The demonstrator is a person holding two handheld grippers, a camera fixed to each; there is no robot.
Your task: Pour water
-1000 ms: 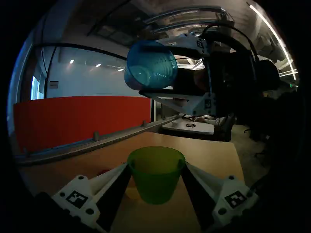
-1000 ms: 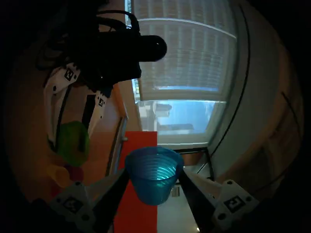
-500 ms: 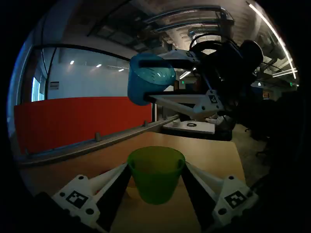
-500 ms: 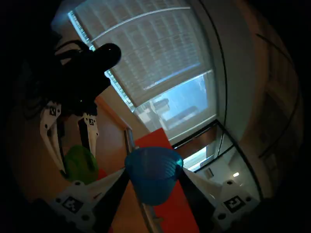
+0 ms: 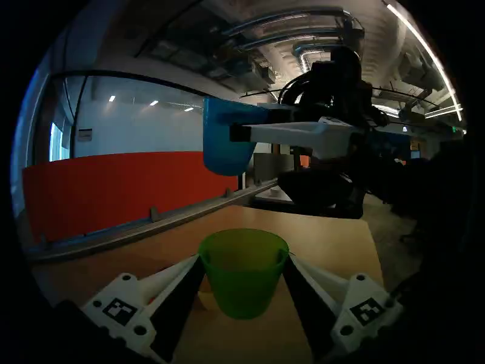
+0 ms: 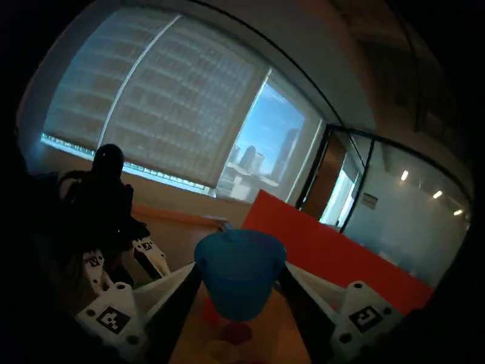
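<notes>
A green cup stands upright between the white fingers of my left gripper, which is shut on it just above the wooden table. Higher up and farther off, a blue cup hangs upright and level, side-on, with my right gripper shut on it. In the right gripper view the blue cup sits between that gripper's own fingers. The left gripper and the dark hand holding it are low at the left. I cannot tell whether either cup holds water.
A red partition with a metal rail runs along the table's far edge. Small red and yellow objects lie on the table below the blue cup. A large window with blinds is behind the left gripper.
The right gripper has rotated from a tipped pose back to level, so the blue cup's mouth no longer faces the left camera. The green cup has stayed still.
</notes>
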